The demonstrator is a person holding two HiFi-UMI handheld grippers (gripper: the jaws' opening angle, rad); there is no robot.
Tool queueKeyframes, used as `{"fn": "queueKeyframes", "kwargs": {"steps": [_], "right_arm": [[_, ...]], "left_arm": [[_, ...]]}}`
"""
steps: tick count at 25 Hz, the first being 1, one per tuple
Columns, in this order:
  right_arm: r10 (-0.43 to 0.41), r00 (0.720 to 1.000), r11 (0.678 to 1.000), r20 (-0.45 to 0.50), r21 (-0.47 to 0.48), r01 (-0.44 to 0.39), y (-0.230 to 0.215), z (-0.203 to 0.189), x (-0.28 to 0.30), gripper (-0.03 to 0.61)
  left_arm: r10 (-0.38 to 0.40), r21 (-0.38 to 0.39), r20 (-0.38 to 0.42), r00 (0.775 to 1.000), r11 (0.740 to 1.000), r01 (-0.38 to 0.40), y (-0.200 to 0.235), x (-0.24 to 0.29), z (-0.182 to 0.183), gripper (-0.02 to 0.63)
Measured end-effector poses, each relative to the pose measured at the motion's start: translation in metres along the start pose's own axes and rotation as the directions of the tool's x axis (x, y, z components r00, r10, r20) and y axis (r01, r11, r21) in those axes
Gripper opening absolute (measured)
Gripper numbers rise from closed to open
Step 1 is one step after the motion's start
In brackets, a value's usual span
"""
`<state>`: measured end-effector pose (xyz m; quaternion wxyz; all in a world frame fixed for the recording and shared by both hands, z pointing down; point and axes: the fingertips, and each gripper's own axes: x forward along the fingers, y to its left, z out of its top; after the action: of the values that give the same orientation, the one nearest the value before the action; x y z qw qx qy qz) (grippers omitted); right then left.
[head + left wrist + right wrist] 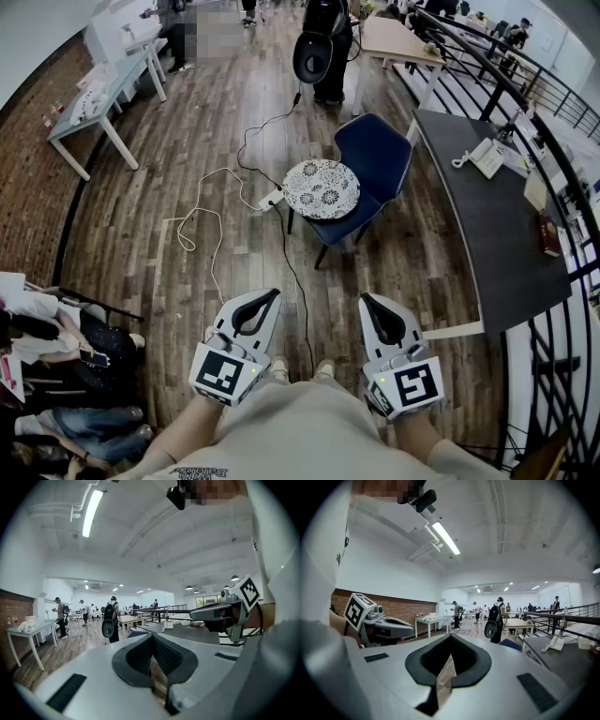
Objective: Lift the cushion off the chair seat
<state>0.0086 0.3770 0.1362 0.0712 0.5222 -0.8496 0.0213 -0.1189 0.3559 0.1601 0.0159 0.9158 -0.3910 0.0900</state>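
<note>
White patterned round cushion (322,188) lying flat on the blue chair (382,150) seat, untouched.
The chair stands on the wooden floor (169,141) just beside a dark desk (483,248), and a white cable (199,208) trails off to its left. Well apart from it, the left gripper (270,296) and right gripper (368,301) hang side by side, both jaw pairs pressed together on nothing.
</note>
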Motion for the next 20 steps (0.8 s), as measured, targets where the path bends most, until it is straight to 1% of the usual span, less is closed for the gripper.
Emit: {"fn": "queueKeyframes", "kwargs": {"steps": [5,10,13,20], "right_arm": [[-0.007,1.0,1.0,0.008,0.0,0.007,-0.003,0.001,-0.009,0.002],[-0.028,0.999,1.0,0.025,0.013,0.028,-0.007,0.008,-0.005,0.002],[-0.037,0.999,0.999,0.017,0.023,0.036,-0.011,0.005,-0.003,0.002],[-0.014,1.0,0.999,0.011,0.036,0.013,-0.013,0.001,-0.007,0.002]], "left_arm": [[-0.015,0.011,-0.011,1.0,1.0,0.015,-0.012,0.003,0.001,0.003],[-0.02,0.009,-0.008,1.0,1.0,0.02,-0.007,0.005,0.003,0.005],[-0.022,0.013,-0.012,1.0,1.0,0.022,-0.007,0.007,0.002,0.003],[-0.012,0.007,-0.057,0.998,1.0,0.013,-0.014,0.015,-0.007,0.004]]}}
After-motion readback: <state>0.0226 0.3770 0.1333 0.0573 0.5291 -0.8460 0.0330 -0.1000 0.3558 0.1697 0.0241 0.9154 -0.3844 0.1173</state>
